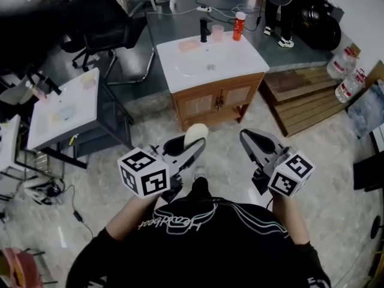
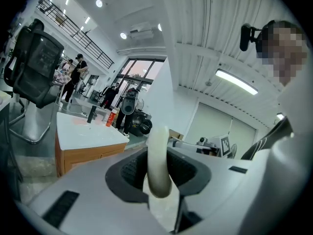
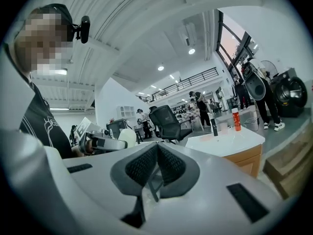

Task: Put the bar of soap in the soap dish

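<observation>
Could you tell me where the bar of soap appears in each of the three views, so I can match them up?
Head view: the bar of soap is low centre, just below the wooden cabinet.
Left gripper view: centre, upright between the jaws.
Right gripper view: small, left of middle, left of the black chair.
Shared landmark: the red bottle on the white basin top.

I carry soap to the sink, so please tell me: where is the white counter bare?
Bare: the right of the counter, between basin and right edge, before the bottle; also the front left corner, before the dish. Crowded: the back edge, with dish, faucet, cup and bottle in a row.
</observation>
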A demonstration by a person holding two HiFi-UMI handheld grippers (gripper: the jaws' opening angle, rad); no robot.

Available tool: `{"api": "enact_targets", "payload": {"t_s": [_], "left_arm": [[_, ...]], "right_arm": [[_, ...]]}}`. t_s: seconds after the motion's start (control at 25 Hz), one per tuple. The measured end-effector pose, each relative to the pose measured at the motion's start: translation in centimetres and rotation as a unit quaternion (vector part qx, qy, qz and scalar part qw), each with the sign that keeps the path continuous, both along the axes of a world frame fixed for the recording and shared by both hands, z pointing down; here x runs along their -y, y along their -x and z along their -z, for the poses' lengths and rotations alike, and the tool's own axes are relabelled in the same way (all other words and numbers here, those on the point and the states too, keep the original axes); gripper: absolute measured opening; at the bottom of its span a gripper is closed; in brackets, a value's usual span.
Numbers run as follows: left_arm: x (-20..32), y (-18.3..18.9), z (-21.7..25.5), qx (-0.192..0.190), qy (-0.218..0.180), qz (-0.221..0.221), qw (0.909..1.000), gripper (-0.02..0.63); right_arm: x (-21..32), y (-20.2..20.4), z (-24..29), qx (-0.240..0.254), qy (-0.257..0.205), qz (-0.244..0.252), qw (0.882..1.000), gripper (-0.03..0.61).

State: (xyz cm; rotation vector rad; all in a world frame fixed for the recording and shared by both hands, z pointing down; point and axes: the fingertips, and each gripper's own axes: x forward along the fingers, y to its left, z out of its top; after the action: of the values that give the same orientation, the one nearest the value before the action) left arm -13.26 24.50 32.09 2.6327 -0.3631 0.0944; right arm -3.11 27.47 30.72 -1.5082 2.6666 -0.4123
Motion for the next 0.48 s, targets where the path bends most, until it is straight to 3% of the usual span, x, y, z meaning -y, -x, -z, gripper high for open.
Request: {"api": "enact_targets", "payload": {"t_s": [0.28,0.48], "left_arm": [[10.3,-2.7,-0.5,0.02,0.007,0.007,0.9997,0.124],[18.0,-4.6,-2.0,0.036,0.036,0.01,0.9987,0.124]], "right_arm": [[10.2,-2.6,-0.5,0.018,0.01,0.003,1.0,0.026],[17.8,-4.6,-1.4,0.034,0.032,0.001,0.999,0.026]]}}
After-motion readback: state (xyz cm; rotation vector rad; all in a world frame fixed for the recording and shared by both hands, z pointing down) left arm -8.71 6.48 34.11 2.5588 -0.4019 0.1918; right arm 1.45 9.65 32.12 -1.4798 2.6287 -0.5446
